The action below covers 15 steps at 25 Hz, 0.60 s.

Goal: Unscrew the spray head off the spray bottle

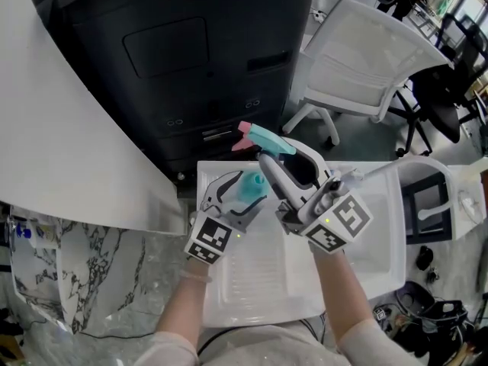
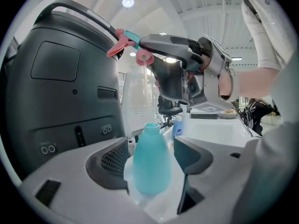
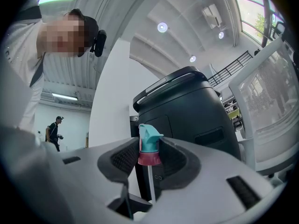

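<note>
**Head's off – clear the tube, keep bottle steady**

R gripper (image 3: 149, 157): jaws clenched on the spray head (image 3: 149, 143), pads (image 3: 125, 158) either side of its pink collar (image 3: 149, 159). Dip tube (image 3: 150, 183) hangs straight down from the collar; its lower end is hidden behind the gripper body.

L gripper (image 2: 150, 158): jaws set wide, grasping the bottle (image 2: 150, 167) round its belly. Neck is open, nothing seen in it. In head view the spray head sits above & just beyond the bottle, both over the white tray (image 1: 252, 280).

Unscrewing looks done, imo. To finish well:
- Lift along the tube's own line so it doesn't whip or drip.
- Hold the bottle upright w/ no extra squeeze. The wall prob. flexes, & an open neck would spill.
- Setting down over the tray looks safest.

Materials & shapes:
- Pads: dark, mesh-textured, set in smooth pale-grey shells.
- Bottle: smooth teal plastic, pear-shaped, narrowing to a short round neck.
- Spray head: angular teal nozzle, round pink collar, thin whitish tube.
- Further out: big black appliance (image 1: 191, 52) w/ matte casing, and a white chair (image 1: 366, 67) w/ a curved back.
</note>
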{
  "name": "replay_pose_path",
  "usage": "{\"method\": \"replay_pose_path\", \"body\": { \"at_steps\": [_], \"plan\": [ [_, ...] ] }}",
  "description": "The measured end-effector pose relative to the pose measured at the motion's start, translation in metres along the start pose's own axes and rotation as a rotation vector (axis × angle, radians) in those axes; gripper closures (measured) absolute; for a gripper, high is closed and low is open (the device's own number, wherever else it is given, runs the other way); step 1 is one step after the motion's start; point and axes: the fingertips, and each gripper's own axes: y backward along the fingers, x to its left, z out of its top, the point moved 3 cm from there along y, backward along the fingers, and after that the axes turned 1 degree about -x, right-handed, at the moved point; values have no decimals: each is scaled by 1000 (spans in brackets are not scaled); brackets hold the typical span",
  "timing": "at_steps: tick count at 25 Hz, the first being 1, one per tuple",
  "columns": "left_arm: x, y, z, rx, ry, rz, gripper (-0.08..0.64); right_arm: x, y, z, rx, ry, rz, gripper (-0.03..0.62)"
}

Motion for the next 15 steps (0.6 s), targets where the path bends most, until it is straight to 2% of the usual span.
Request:
{"method": "replay_pose_path", "body": {
  "at_steps": [15],
  "plan": [
    [-1, 32, 20, -50, -10, 34, 264, 13, 2, 34, -89, 32, -18, 457]
  ]
}}
